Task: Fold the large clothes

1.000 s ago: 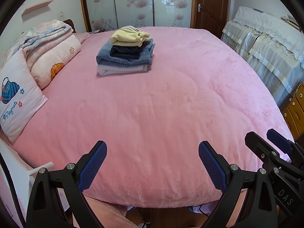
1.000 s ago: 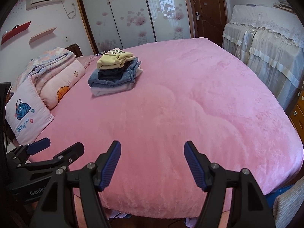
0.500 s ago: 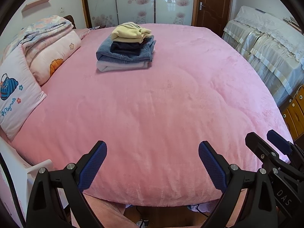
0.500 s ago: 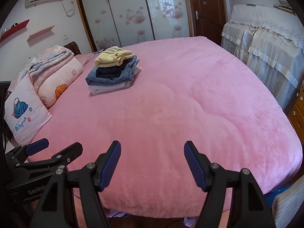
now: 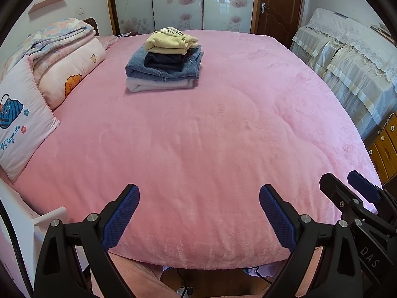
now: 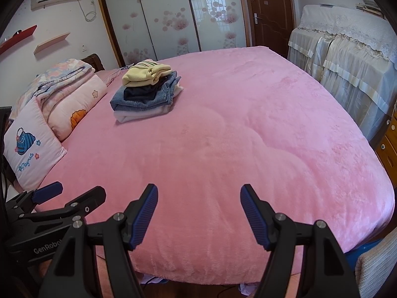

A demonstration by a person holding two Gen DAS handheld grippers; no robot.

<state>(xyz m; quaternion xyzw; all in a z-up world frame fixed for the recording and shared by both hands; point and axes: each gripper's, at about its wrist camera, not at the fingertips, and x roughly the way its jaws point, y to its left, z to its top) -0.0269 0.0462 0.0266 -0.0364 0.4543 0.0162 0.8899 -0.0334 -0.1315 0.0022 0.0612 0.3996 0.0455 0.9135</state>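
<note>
Both the left gripper (image 5: 198, 196) and right gripper (image 6: 199, 195) hover wide-jawed and empty at the pink bed's (image 5: 211, 136) near edge, the stack of folded clothes (image 5: 165, 60) parked far back, probably to leave folding room.

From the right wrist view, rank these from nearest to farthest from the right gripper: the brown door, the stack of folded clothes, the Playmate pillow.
From the right gripper, open over the bed's near edge:
1. Playmate pillow, on the left near the bed's edge.
2. Stack of folded clothes, further up the bed, left of centre.
3. Brown door, in the far wall beyond the bed.
</note>
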